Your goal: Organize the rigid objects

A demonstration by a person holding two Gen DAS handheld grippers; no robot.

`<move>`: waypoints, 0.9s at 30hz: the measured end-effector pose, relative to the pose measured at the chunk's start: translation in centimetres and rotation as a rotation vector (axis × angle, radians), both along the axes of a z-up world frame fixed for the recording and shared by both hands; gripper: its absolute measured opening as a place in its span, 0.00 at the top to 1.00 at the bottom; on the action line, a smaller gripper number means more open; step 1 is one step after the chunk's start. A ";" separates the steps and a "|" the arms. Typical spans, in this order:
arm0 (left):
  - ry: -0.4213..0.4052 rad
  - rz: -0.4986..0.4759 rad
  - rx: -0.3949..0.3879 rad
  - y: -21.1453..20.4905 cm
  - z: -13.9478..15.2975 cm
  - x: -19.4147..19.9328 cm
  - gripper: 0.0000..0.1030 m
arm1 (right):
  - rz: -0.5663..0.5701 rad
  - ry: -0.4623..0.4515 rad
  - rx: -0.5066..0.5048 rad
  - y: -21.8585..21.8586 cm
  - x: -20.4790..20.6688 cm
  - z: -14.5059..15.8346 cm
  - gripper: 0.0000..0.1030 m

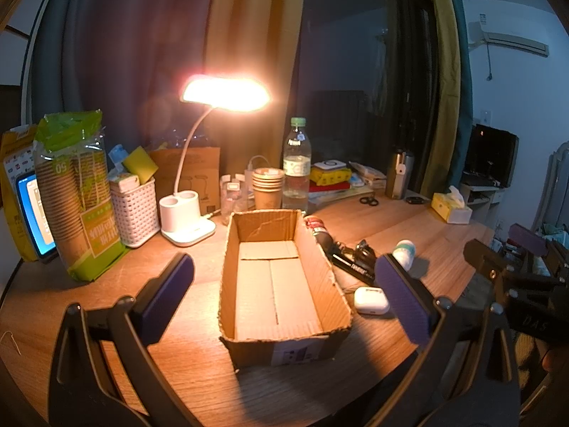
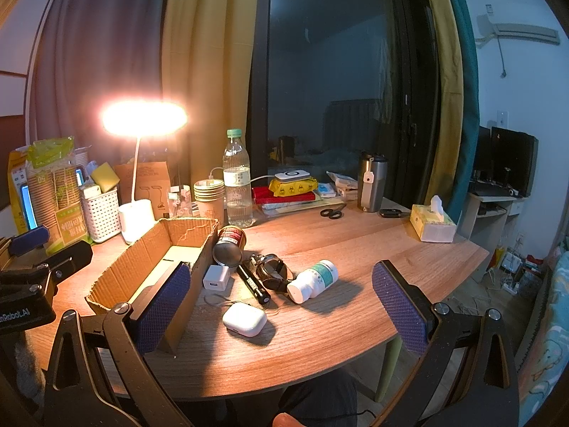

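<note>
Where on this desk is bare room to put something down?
Bare wood lies between the pill bottle, tissue box and scissors, and inside the empty cardboard box. It is crowded beside the box's right wall, around the earbud case.

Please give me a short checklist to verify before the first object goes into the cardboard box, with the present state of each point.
1. Cardboard box is open on top and holds nothing: ok.
2. Right hand-held gripper is open and holds nothing: ok.
3. Left hand-held gripper is open, its fingers on either side of the box: ok.
4. White earbud case lies free on the table, apart from the other items: ok.
5. White pill bottle lies on its side and might roll: not ok.
6. Black flashlight touches the dark strap bundle beside it: cannot tell.
</note>
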State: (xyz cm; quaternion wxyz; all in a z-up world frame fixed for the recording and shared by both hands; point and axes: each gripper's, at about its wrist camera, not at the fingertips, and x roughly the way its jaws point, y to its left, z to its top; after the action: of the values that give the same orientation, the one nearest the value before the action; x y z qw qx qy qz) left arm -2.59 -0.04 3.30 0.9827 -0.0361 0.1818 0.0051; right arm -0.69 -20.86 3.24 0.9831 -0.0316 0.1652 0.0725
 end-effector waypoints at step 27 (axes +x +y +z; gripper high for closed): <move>0.516 0.043 -0.096 8.8 -10.0 14.3 0.00 | 0.022 0.169 -0.014 2.0 10.8 -5.0 0.00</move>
State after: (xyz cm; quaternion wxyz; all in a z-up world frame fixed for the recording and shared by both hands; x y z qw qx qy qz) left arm 11.74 8.77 -6.75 0.9007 -0.0842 0.4254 0.0263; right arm 10.14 -18.84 -1.79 0.9646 -0.0340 0.2476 0.0843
